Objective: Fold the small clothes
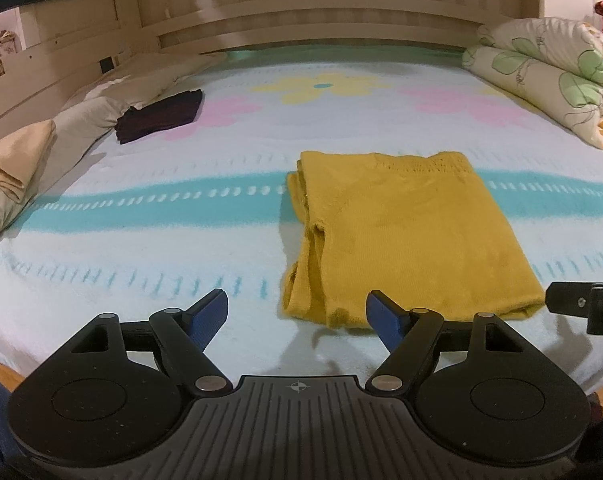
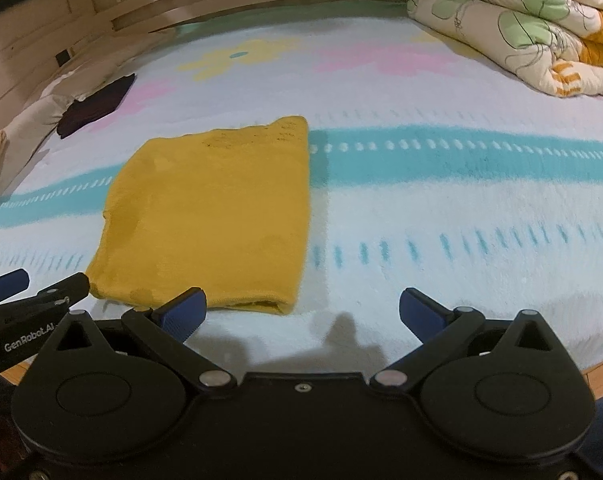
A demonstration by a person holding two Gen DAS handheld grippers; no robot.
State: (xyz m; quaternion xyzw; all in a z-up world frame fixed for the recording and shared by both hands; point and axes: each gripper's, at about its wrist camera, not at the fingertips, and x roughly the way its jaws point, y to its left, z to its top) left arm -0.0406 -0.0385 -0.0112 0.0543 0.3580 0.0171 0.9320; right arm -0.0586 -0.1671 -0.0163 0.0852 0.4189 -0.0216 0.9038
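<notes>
Open right tongs [image 2: 301,314] near folded yellow garment [image 2: 209,216].

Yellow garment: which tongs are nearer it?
Left, narrowly. The left tongs sit open at the yellow garment's near left corner, one finger overlapping its hem. The right tongs, also open, sit at its near right corner, mostly over bare blanket.

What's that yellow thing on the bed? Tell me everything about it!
The yellow garment is a small mustard knit top, folded into a neat rectangle. Lacy holes pattern its far edge, and layered folds show along its left side. It lies flat on the flowery blanket, just ahead of both open grippers; neither touches it.
</notes>
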